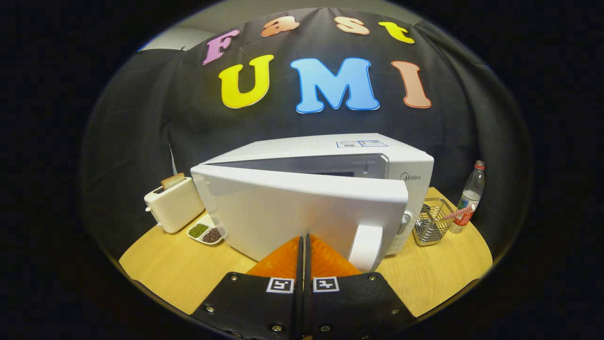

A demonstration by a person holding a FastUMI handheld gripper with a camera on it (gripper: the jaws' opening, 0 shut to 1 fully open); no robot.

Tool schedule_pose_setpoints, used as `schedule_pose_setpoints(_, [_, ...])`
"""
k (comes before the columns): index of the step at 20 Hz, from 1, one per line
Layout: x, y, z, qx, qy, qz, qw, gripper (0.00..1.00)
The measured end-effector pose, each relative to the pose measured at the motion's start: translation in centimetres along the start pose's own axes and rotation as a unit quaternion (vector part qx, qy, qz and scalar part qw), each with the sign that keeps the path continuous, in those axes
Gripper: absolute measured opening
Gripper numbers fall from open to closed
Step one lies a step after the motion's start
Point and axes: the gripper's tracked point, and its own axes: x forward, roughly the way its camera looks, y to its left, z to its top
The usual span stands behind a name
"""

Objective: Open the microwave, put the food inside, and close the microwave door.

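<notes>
The gripper (303,242) is sitting clenched, its two fingers pressed together with nothing between them, and the tips are pointing at 12 o'clock toward the outer face of the microwave door (302,215). The tips are very close to the door, but it is hard to tell if they are touching it.

The microwave (330,160) is standing in the middle of the worktop (174,271), straight ahead of the fingers. Its door is hanging partly open, hinged on the side at 9 o'clock, and the free edge with the white handle (365,246) is swinging out at about 1 o'clock from the fingertips. Above the door, a narrow part of the inside is showing, but what is lying in it cannot be seen.

At 10 o'clock from the fingers, a cream toaster (173,204) is standing with a slice of toast (172,181) sticking up from its slot. Just beside it, between the toaster and the microwave, a small white dish (206,233) is holding green and dark brown beans in two compartments.

At 2 o'clock, beyond the handle, a wire basket (432,222) is resting near the microwave, and a clear plastic bottle (469,196) with a red cap is standing just beside it.
</notes>
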Motion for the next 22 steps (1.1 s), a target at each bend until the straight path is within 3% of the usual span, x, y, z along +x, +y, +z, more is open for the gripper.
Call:
schedule_pose_setpoints(17, [5.3,-3.0,3.7,0.040,-0.026,-0.025,0.999,0.00])
schedule_pose_setpoints(22, [3.2,-2.0,5.2,0.026,-0.048,-0.022,0.998,0.01])
